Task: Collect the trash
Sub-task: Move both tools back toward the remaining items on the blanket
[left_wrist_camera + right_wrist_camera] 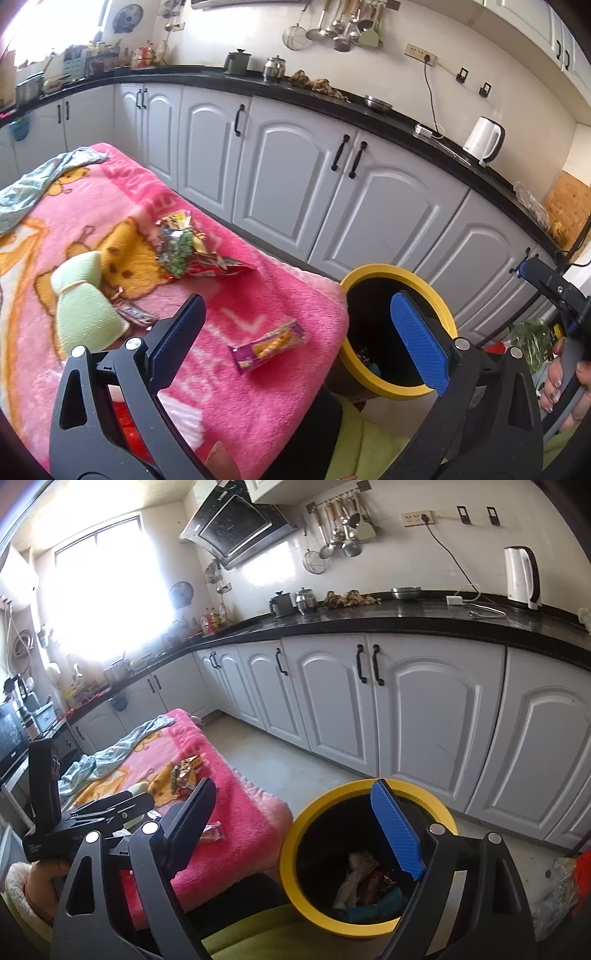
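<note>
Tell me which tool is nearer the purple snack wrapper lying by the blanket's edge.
Left. The left tool hangs open right over the purple snack wrapper on the pink blanket; the right tool is off to the side, open above the yellow-rimmed bin.

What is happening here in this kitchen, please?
A person is clearing snack wrappers off a pink blanket into a yellow-rimmed bin. Both hand-held grippers are open and empty: the left hand-held gripper hovers over a purple wrapper, and the right hand-held gripper is above the bin, which already holds trash. More wrappers lie on the blanket.
</note>
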### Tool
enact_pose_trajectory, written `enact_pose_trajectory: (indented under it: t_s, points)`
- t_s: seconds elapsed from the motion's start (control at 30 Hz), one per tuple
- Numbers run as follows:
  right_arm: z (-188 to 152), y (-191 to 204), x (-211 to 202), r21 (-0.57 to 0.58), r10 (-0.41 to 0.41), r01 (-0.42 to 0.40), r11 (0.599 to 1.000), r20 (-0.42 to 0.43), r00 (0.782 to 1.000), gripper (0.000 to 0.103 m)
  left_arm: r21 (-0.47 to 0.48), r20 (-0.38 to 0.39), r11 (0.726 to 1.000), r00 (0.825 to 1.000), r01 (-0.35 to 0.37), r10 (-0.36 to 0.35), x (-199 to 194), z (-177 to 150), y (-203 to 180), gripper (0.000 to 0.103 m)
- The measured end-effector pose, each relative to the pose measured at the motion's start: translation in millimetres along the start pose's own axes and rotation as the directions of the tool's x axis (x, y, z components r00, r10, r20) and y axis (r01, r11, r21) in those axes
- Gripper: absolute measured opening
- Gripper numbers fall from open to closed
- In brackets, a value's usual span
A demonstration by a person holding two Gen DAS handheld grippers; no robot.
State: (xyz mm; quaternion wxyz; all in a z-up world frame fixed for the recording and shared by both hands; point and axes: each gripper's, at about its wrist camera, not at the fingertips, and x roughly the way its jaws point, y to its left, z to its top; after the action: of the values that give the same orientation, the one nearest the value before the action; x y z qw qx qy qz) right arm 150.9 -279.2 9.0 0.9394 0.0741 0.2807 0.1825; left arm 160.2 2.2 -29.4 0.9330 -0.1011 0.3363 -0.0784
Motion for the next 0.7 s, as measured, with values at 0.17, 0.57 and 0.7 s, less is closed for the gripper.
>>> enact_pose_trajectory:
  t_s: [0.17, 0.57, 0.7]
  points:
    - [-0.5, 16.0, 1.3, -0.027, 0.024, -0.024, 0.999, -0.005, 1.000, 0.084, -0.018, 0.021, 1.000, 1.000, -0.023, 0.023, -11.5, -0.5, 12.8, 0.092]
    - [-9.5, 60.7, 12.3, -0.111, 0.098, -0.104, 0.988, -0.054, 0.994, 0.084, -0.075, 0.070, 0.994, 0.994, -0.074, 0.079, -43.5, 0.4, 50.5, 0.092]
    - [-13.5, 75.7, 16.4, -0.139, 0.120, -0.130, 0.982, -0.077, 0.990, 0.085, -0.100, 0.085, 0.991, 0.991, -0.092, 0.100, -53.8, 1.3, 65.0, 0.092]
